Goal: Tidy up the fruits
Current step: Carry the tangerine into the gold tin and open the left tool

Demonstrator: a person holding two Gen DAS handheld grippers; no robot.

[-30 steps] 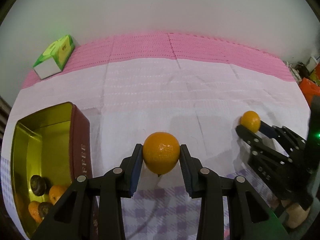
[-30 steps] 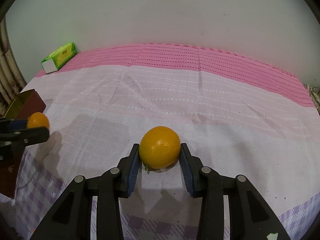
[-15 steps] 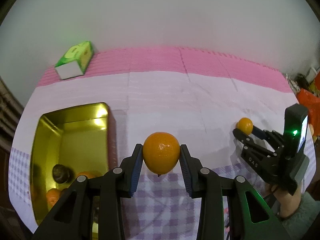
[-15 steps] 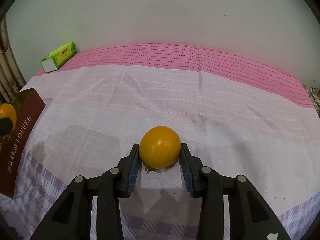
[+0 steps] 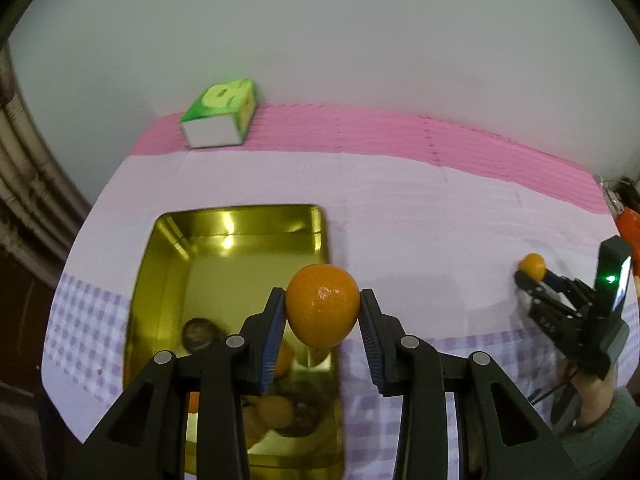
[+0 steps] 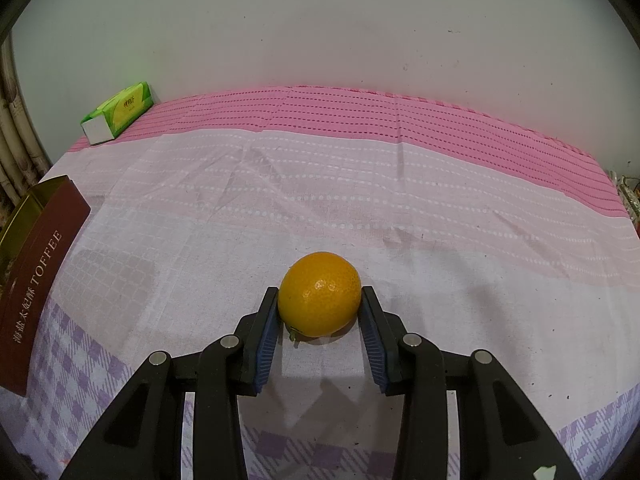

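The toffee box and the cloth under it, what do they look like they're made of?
The toffee box looks like tin-plated metal: its gold inside is glossy and mirrors the light and the fruit in it, while its outside is printed maroon. The cloth looks like thin woven cotton, matte, with creases and dotted weave lines.

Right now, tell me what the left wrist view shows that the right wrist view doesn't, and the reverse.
Only the left wrist view shows the gold inside of the tin, with fruit lying in it, and the left gripper holding an orange above it.

Only the right wrist view shows the tin's brown TOFFEE side.

Both show the right gripper shut on the second orange on the tablecloth, and the green box.
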